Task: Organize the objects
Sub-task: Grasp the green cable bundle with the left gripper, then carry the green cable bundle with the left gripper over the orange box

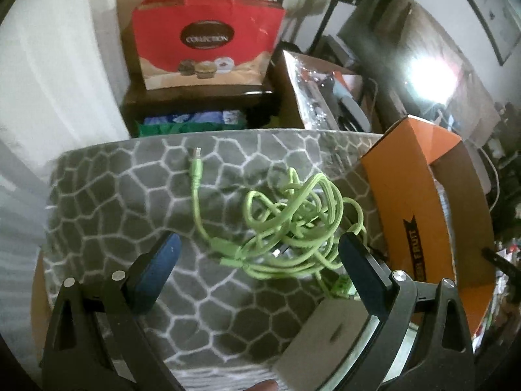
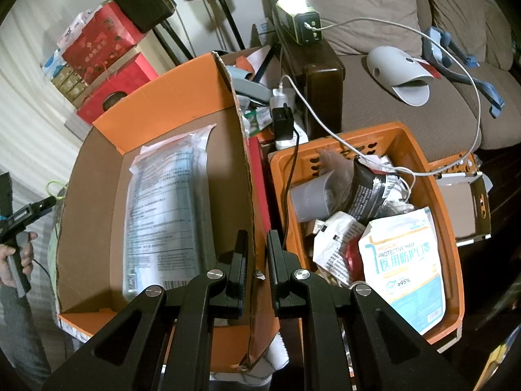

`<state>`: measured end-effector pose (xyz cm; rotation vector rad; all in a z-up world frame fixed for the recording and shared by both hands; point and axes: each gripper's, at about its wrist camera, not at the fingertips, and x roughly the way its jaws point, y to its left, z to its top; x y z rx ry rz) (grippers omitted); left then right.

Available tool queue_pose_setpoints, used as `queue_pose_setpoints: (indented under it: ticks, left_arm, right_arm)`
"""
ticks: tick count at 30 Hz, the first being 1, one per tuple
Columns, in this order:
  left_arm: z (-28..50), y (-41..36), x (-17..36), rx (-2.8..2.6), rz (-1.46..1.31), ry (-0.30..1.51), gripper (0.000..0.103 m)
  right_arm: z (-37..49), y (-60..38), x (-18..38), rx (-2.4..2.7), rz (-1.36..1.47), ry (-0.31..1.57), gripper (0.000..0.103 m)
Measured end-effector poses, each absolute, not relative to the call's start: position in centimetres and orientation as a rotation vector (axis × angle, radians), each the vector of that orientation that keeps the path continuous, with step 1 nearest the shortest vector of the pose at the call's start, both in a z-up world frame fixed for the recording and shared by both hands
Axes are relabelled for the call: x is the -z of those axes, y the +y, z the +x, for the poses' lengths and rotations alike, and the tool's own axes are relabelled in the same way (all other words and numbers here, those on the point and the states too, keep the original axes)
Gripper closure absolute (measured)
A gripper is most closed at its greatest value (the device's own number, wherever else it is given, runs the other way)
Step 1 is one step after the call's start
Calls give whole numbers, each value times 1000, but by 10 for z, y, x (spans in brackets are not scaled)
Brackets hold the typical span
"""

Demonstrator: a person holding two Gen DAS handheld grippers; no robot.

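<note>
Left gripper [image 1: 259, 244]: its 2 blue-padded fingers [image 1: 159, 267] are standing wide apart, released, holding nothing. They are framing the tangled green cable [image 1: 293, 221], which is lying loose on the grey patterned cushion [image 1: 114, 195]; the right-hand pad is sitting at the edge of the tangle, though contact cannot be confirmed. One plug end is trailing away toward the cushion's far edge. A grey flat object is lying just under the right finger; its identity cannot be told.

Right gripper [image 2: 257, 244]: the 2 fingers are drawn nearly together, straddling the torn side wall of the orange cardboard box [image 2: 162, 97]. Whether the pads are actually pinching the wall cannot be told from this view; they appear to be steadying it. Inside the box a clear sealed packet [image 2: 166, 208] is lying flat. Just beside the box the orange plastic basket [image 2: 446, 228] is holding mask packs and wrappers.

Assessment: the step in hand is the approach to the cable, with the box standing just beside the cushion as the likely destination. The next move is calling for the left fingers to descend over the densest part of the tangle and close there, so that trailing loops are lifting with it and not snagging.
</note>
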<state>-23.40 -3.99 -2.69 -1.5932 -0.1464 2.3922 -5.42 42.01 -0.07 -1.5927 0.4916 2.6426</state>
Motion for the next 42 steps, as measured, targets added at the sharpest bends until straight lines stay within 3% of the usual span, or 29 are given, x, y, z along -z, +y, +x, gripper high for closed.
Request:
queue_pose_setpoints:
  ticks: [4, 6, 8, 11, 14, 17, 28, 42]
  left_arm:
    - [-243, -28, 41, -2356, -1622, -166, 6]
    - [-247, -21, 46, -2356, -1631, -156, 13]
    - [-250, -16, 50, -2336, -1641, -173, 23]
    - [-252, -14, 54, -2295, -1647, -237, 59]
    - [-253, -15, 52, -2299, -1645, -272, 73]
    - [-254, -21, 50, -2310, -1643, -303, 80]
    - [-238, -51, -18, -2362, -1470, -450, 87]
    - [-204, -34, -150, -2374, -1188, -390, 88]
  right_arm:
    - [-54, 419, 1, -2639, -1595, 483, 91]
    - [-55, 419, 1, -2638, -1596, 480, 91]
    - [-55, 419, 1, -2637, -1598, 477, 91]
    - [-55, 419, 1, -2637, -1598, 478, 91]
    - [-54, 419, 1, -2636, -1599, 475, 91]
    - [-55, 419, 1, -2636, -1599, 478, 91]
    - [-56, 418, 3, -2636, -1598, 491, 91]
    - [-56, 419, 1, -2637, -1596, 519, 91]
